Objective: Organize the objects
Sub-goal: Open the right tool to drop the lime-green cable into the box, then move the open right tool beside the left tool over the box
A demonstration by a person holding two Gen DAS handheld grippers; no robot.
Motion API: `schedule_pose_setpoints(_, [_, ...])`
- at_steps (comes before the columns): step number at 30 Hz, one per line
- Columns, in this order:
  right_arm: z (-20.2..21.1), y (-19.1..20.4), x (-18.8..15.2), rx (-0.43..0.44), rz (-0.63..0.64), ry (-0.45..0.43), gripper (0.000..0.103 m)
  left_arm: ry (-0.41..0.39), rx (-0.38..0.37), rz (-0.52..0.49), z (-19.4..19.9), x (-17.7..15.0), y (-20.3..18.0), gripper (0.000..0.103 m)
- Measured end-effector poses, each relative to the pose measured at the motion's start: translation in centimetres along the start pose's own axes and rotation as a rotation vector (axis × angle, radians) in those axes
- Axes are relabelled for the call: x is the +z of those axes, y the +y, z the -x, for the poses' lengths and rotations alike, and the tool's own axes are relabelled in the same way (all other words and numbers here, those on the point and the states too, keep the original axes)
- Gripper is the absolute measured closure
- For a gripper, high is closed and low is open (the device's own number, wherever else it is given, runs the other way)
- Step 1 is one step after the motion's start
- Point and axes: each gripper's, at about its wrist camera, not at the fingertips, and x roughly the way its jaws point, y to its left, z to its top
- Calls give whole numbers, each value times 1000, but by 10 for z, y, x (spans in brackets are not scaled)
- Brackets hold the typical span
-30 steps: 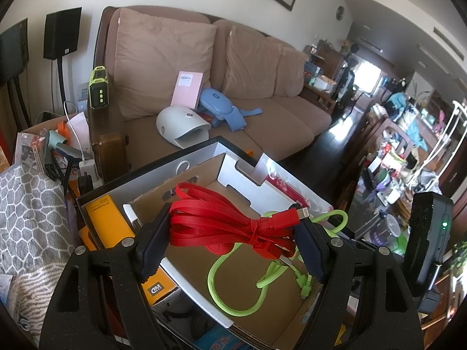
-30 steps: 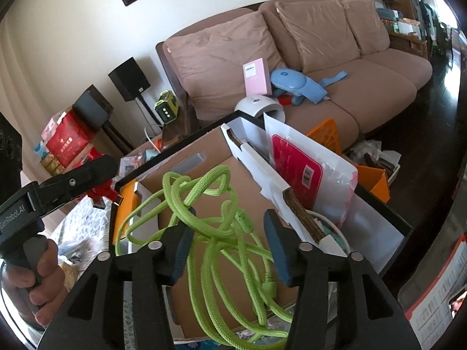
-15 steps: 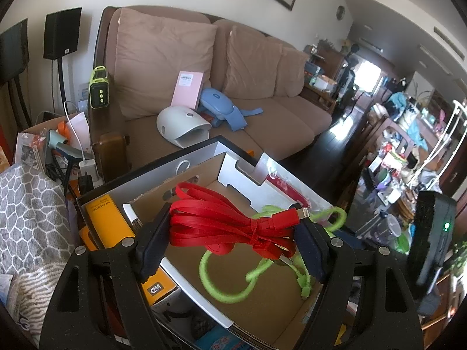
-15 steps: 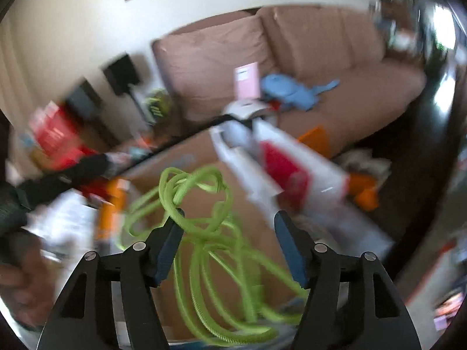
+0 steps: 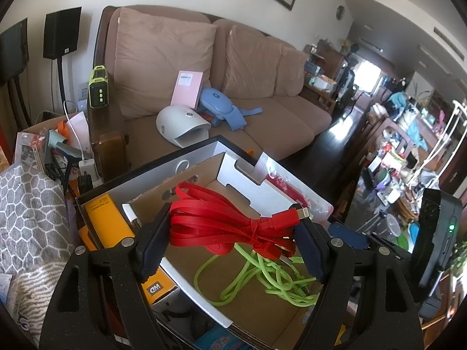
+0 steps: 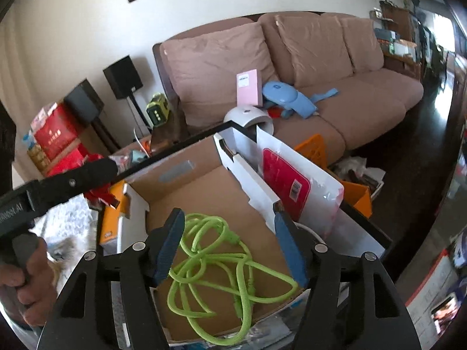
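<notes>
One cable is in: through your left wrist view, the left gripper (image 5: 230, 242) clamps the bundled red flat cable (image 5: 233, 221) above the cardboard box (image 5: 262, 315). Through your right, the right gripper (image 6: 229, 245) has just been opening, empty, over the green braided cable (image 6: 221, 265) lying loose inside. Red cable left.

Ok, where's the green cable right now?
The green cable lies loose on the floor of the cardboard box, under the open right gripper; in the left wrist view it sits below the red cable.
</notes>
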Motion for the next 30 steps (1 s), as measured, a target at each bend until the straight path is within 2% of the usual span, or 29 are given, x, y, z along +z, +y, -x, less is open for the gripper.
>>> schedule_pose_setpoints(2, [2,-2,-1,40,-30,-3,37,2,-1,-1,0,-1,-1,28])
schedule_pose_setpoints(5, [6,0,0,15,-18,-25,37,1,1,0,0,0,-1,28])
schedule_pose_setpoints(7, [8,-6,2,90,-71,-37,37,0,1,4,0,1,0,28])
schedule_pose_setpoints(9, [11,-10,3,121,-104,-54,37,2,-1,9,0,1,0,28])
schedule_pose_setpoints(14, [18,-12,6,67,-105,-74,34,7,-7,18,0,3,3,28])
schedule_pose_setpoints(18, [13,-14,5,4,-116,-49,34,27,-31,17,-2,2,3,28])
schedule_pose_setpoints(25, [6,-27,1,-44,-158,-13,32,46,-43,9,-4,2,1,28])
schedule_pose_setpoints(30, [5,-31,-1,-56,-166,-5,31,77,-68,-35,-7,1,-7,28])
